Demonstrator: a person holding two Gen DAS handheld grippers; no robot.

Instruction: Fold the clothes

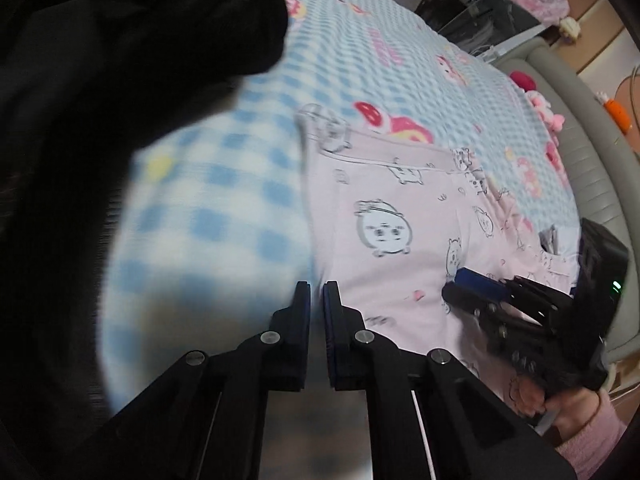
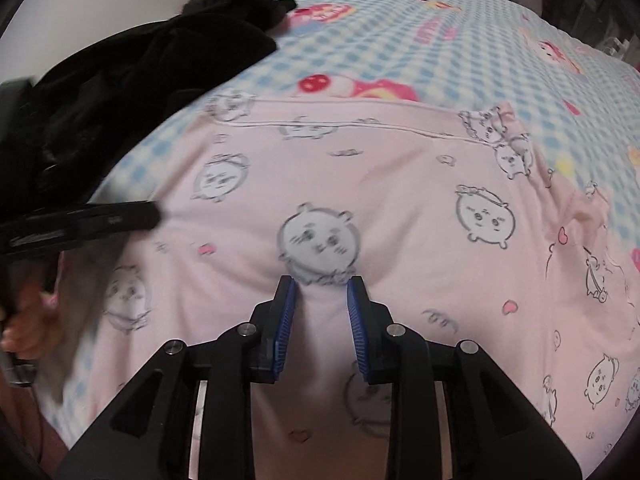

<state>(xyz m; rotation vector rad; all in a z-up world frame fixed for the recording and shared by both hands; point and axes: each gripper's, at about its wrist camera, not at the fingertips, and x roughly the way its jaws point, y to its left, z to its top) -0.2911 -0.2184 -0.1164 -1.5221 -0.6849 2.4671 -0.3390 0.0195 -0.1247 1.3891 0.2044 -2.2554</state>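
The right gripper (image 2: 321,282) pinches a raised ridge of the pink garment (image 2: 360,184), which lies spread on the checked bedsheet (image 2: 400,40). The left gripper (image 1: 316,288) is nearly closed and empty at the garment's left edge. A fold seems underway; next, carry the pinched cloth across evenly. Black clothes (image 2: 140,60) lie left of it.

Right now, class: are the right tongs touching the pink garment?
Touching. The right wrist view shows the right tongs pinching a raised ridge of the pink garment between their blue pads.
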